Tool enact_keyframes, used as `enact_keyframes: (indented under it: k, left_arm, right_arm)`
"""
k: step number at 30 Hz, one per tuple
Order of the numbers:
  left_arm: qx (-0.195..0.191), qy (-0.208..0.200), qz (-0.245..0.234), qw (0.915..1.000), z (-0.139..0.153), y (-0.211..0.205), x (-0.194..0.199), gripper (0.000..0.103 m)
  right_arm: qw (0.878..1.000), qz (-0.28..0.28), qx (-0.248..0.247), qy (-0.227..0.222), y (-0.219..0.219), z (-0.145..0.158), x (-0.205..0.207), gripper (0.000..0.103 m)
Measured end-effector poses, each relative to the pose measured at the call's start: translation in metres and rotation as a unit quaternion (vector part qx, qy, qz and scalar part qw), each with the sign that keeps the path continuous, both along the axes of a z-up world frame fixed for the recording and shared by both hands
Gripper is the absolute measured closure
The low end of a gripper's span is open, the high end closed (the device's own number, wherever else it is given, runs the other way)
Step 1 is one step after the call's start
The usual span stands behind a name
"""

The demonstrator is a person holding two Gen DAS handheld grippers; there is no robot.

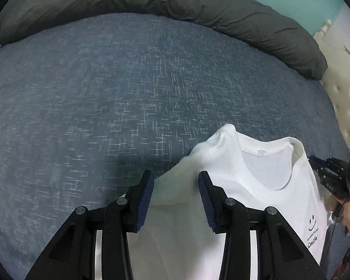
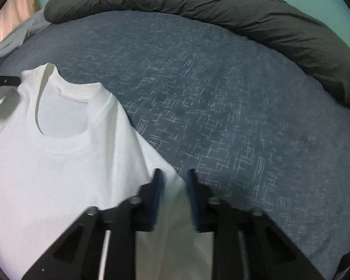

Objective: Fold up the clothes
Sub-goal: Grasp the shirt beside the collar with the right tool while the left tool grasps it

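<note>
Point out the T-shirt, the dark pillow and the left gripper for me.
T-shirt (image 2: 58,175): right wrist view, on the chest below the collar.
Dark pillow (image 1: 175,2): left wrist view, on its middle, along the far edge of the bed.
Left gripper (image 1: 176,182): left wrist view, midway between the fingertips, jaws apart.

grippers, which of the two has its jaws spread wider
The left gripper has the wider gap, its blue pads over the white t-shirt's sleeve. The right gripper has pads closer together, though also open, over the other sleeve.
</note>
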State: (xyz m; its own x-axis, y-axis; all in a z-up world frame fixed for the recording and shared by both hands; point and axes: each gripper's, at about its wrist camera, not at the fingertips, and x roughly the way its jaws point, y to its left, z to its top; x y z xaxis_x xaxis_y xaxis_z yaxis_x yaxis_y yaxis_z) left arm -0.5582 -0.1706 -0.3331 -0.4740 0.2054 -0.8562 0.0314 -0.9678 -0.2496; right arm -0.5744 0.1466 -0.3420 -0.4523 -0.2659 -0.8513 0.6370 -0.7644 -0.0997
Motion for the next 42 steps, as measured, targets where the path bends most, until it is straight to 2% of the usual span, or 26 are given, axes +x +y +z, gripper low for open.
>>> enact_keyframes:
  k: [1, 6, 11, 16, 21, 24, 28, 30, 31, 32, 33, 36, 37, 39, 41, 42]
  left_arm:
    - [-0.001, 0.001, -0.001, 1.0000, -0.001, 0.000, -0.001, 0.060]
    - [-0.002, 0.010, -0.008, 0.9999, -0.004, 0.001, -0.001, 0.060]
    - [-0.012, 0.011, -0.023, 0.9996, -0.005, 0.008, -0.002, 0.097]
    - [-0.014, 0.018, -0.019, 0.9995, -0.003, 0.007, -0.002, 0.098]
    - [-0.022, 0.024, -0.014, 0.9994, -0.001, 0.007, -0.007, 0.099]
    - [-0.025, 0.023, -0.013, 0.9993, -0.003, 0.010, -0.012, 0.099]
    - [-0.030, 0.019, -0.014, 0.9993, -0.005, 0.013, -0.016, 0.099]
    - [-0.029, 0.017, -0.012, 0.9993, -0.007, 0.013, -0.016, 0.099]
    - [-0.030, 0.017, -0.012, 0.9993, -0.007, 0.013, -0.015, 0.099]
    - [-0.030, 0.017, -0.011, 0.9993, -0.007, 0.013, -0.015, 0.099]
    - [-0.030, 0.016, -0.011, 0.9994, -0.008, 0.013, -0.014, 0.099]
    - [-0.030, 0.017, -0.011, 0.9994, -0.007, 0.011, -0.014, 0.099]
    - [-0.032, 0.017, -0.012, 0.9993, -0.007, 0.012, -0.014, 0.099]
    - [-0.035, 0.019, -0.014, 0.9991, -0.005, 0.012, -0.013, 0.099]
    - [-0.034, 0.024, -0.014, 0.9990, -0.004, 0.012, -0.012, 0.099]
    - [-0.034, 0.026, -0.014, 0.9990, -0.003, 0.012, -0.011, 0.099]
  right_arm:
    - [1.000, 0.000, -0.004, 0.003, 0.001, 0.001, 0.000, 0.100]
    - [0.999, -0.014, -0.030, 0.011, 0.012, 0.008, -0.002, 0.102]
    - [0.996, -0.054, -0.071, 0.016, 0.027, 0.022, -0.010, 0.102]
    - [0.993, -0.086, -0.082, -0.003, 0.025, 0.018, -0.015, 0.102]
    - [0.985, -0.114, -0.121, -0.039, 0.032, 0.011, -0.027, 0.102]
    - [0.986, -0.094, -0.134, -0.042, 0.028, 0.009, -0.023, 0.101]
    - [0.985, -0.079, -0.140, -0.067, 0.019, 0.012, -0.025, 0.100]
    - [0.984, -0.060, -0.162, -0.052, 0.011, 0.024, -0.020, 0.096]
    - [0.983, -0.050, -0.171, -0.050, 0.005, 0.028, -0.019, 0.083]
    - [0.983, -0.040, -0.173, -0.048, -0.003, 0.031, -0.017, 0.060]
    - [0.984, -0.029, -0.171, -0.050, -0.012, 0.031, -0.015, 0.053]
    - [0.988, -0.005, -0.147, -0.043, -0.039, 0.032, -0.009, 0.051]
    - [0.990, 0.001, -0.138, -0.034, -0.046, 0.032, -0.005, 0.051]
    - [0.991, 0.014, -0.131, -0.021, -0.057, 0.032, 0.000, 0.069]
    - [0.994, 0.022, -0.111, -0.008, -0.069, 0.029, 0.001, 0.097]
    - [0.995, 0.023, -0.102, -0.003, -0.074, 0.027, 0.000, 0.099]
